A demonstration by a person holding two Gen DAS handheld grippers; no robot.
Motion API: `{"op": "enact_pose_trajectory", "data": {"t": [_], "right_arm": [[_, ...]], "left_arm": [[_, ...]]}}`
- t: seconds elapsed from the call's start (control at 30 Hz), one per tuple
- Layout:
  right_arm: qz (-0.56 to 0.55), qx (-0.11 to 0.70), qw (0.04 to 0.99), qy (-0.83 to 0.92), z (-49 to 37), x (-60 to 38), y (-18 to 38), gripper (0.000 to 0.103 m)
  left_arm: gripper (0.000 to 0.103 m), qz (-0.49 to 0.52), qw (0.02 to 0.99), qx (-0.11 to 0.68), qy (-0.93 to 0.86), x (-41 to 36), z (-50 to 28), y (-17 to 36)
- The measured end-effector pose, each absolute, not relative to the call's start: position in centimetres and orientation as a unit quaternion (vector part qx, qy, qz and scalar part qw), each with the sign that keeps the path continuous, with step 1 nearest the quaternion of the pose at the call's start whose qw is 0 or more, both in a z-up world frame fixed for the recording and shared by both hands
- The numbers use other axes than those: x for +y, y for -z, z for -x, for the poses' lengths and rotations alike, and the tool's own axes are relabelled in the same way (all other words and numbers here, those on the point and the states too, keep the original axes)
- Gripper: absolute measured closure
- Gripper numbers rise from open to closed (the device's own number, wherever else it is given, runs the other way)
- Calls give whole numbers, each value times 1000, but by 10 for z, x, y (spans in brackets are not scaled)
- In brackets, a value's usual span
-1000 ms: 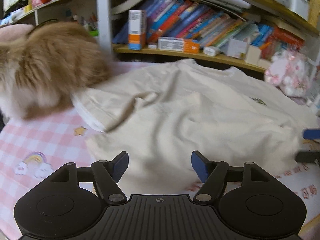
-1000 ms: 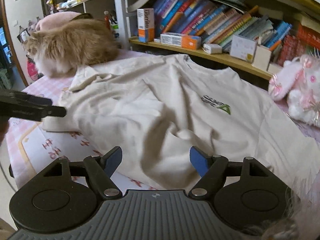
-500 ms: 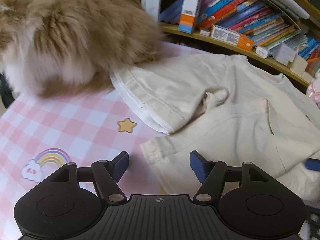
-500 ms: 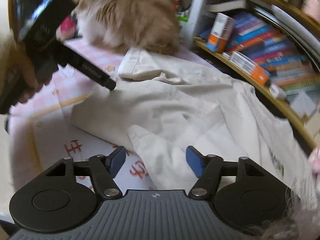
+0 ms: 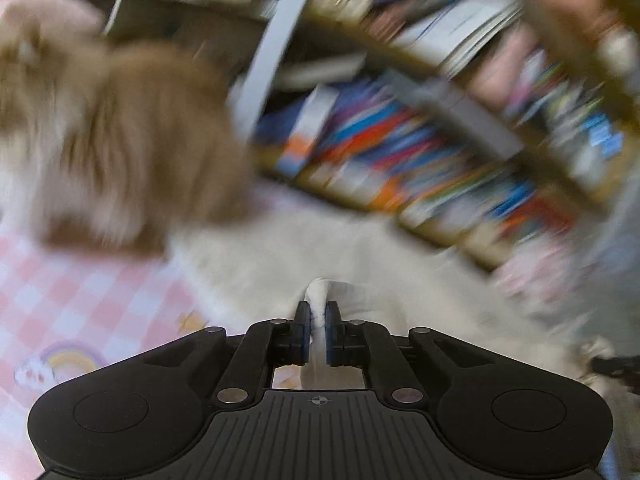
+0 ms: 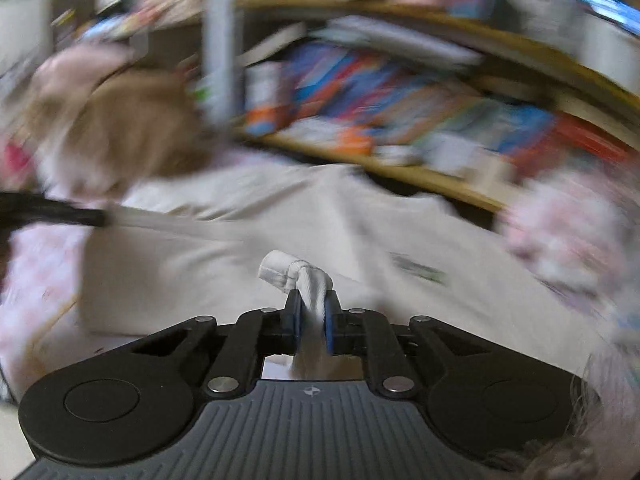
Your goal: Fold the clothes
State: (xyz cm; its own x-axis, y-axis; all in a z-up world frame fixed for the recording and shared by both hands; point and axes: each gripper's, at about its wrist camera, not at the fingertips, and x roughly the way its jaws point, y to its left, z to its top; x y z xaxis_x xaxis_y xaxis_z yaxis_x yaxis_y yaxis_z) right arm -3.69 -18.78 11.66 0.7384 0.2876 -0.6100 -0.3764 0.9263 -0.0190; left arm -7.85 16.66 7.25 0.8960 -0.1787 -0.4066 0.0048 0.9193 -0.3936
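My left gripper (image 5: 317,334) and my right gripper (image 6: 313,328) have just snapped their jaws together, and each now pinches a bunched bit of the soft cream cotton T-shirt (image 6: 248,256) lying on the pink checked cloth (image 5: 80,300). No fold looks made yet, so I think all the folding is left. The fluffy tan cat (image 5: 116,140) sits at the shirt's far left edge, and the wooden bookshelf (image 6: 400,120) is close behind, so room is tight there.

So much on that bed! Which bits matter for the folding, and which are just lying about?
Part of the job:
- cream T-shirt
- left tongs, just closed, pinching its fabric
- right tongs, just closed, pinching its fabric

Just lying about:
- fluffy brown animal
- bookshelf
- pink plush toy
- pink checked cover
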Motion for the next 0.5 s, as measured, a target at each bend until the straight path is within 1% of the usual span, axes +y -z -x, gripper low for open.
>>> {"op": "enact_pose_trajectory", "data": {"t": [0.07, 0.17, 0.27, 0.33, 0.5], "right_arm": [[21, 317, 938, -136, 55, -228, -129, 93], [-17, 328, 942, -73, 87, -282, -139, 93], [-54, 351, 934, -31, 122, -319, -133, 93], [-92, 370, 924, -32, 142, -332, -120, 93], [-83, 424, 902, -26, 172, -325, -85, 93]], "left_arm": [[98, 176, 960, 197, 89, 166, 104, -93], [97, 96, 963, 206, 144, 155, 139, -107], [97, 35, 949, 263, 170, 147, 163, -93], [97, 26, 935, 308, 175, 146, 174, -74], [97, 9, 916, 355, 187, 144, 192, -46]]}}
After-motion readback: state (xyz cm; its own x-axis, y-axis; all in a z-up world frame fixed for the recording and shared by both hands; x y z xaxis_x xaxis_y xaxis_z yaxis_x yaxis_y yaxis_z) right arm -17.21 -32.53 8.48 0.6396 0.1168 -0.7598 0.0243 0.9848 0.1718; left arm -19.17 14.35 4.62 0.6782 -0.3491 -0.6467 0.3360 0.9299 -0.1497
